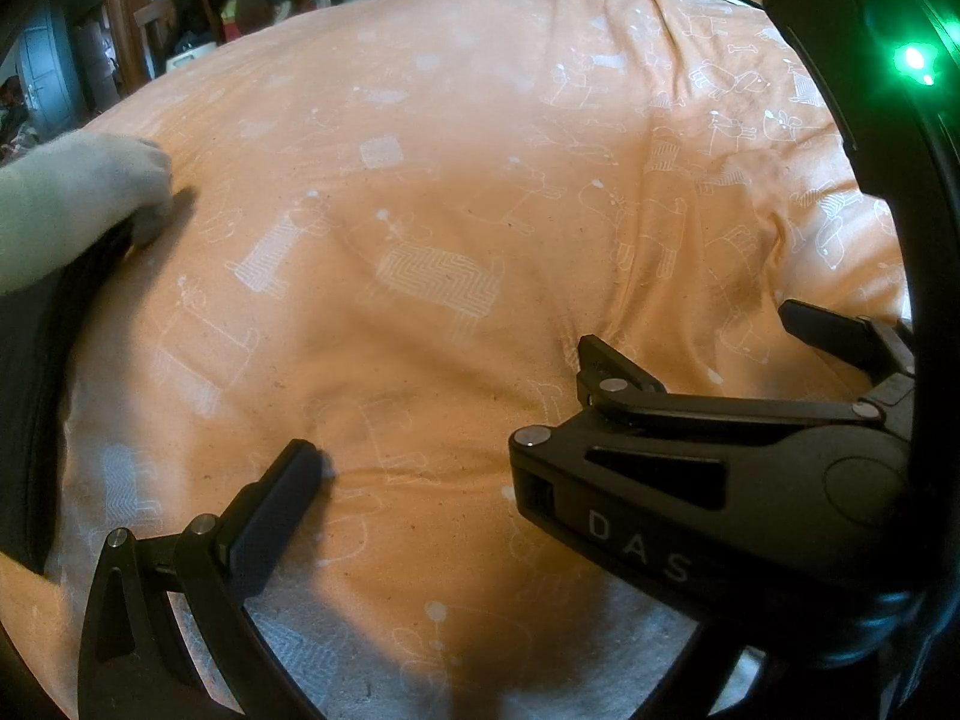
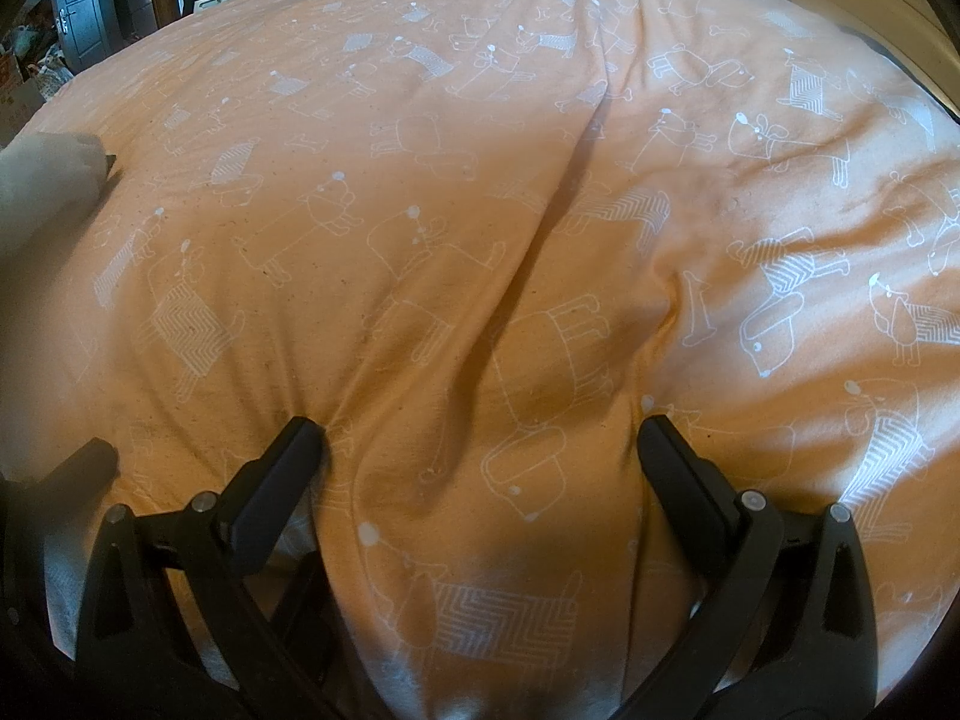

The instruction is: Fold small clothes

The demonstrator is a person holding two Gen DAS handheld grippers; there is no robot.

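1. Here, the left gripper (image 1: 480, 468) hangs over the orange duvet (image 1: 480, 210) printed with white dogs. Only one of its fingers (image 1: 282, 510) shows plainly; the right gripper's body crosses in front of where the other should be, so I cannot tell whether the left one is spread or closed.
2. The right gripper (image 2: 480, 450) is released, its two fingers spread wide with nothing between them, tips just above or touching the orange duvet (image 2: 480, 240).
3. The only garments in sight lie far to the left and ahead of both claws: a pale grey-white piece of clothing (image 1: 72, 204), possibly a sock or a sleeve, since the view there is blurred, resting on a dark cloth (image 1: 36, 390) at the frame's edge.
4. The pale piece seems to run its long axis from the left edge inward towards the middle of the bed.
5. The left claw is the nearer one; from the right claw the pale clothing (image 2: 42, 180) sits well apart, far to its left.
6. Reaching leftward and forward looks like the move required.
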